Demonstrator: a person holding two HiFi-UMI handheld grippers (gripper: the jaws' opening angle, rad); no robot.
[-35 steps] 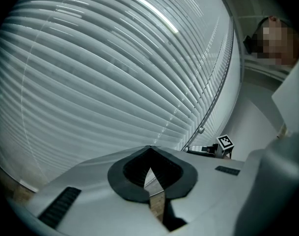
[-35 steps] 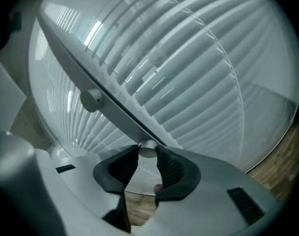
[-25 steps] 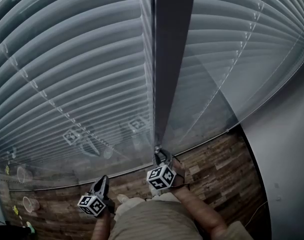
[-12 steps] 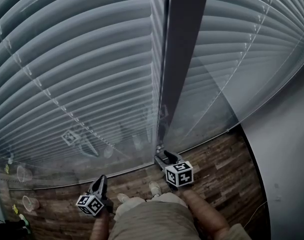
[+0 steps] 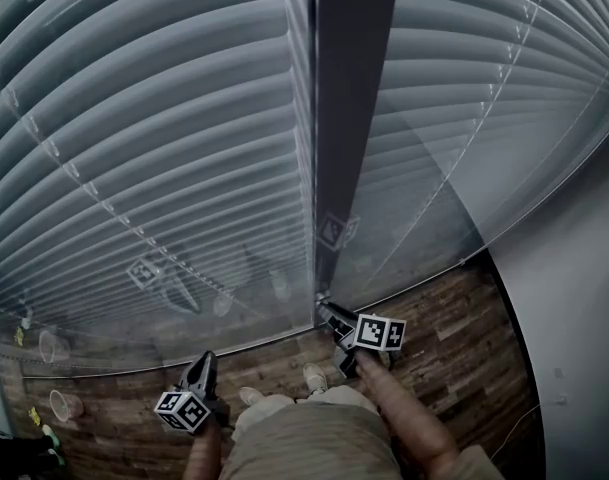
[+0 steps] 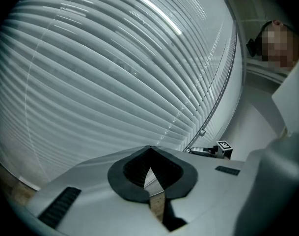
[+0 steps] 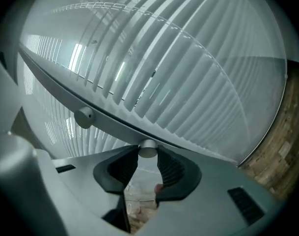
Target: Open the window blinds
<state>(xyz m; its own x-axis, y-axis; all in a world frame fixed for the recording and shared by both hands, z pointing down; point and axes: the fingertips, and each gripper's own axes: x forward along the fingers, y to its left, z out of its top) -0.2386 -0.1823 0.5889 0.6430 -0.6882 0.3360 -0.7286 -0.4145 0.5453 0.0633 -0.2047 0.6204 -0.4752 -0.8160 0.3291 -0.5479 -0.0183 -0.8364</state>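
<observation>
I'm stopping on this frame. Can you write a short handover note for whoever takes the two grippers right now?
Right gripper: its jaws have just been closing and are clamped on the small round knob on the frame between the two panes.
Left gripper: shut, empty, held low and off the glass.
Blinds: the slats of the left blind and the right blind look overlapped, not opened, in the head view.
Done: knob gripped.
Left: probably twist the knob until the slats tilt open. A second knob beside it may serve the other blind.
</observation>
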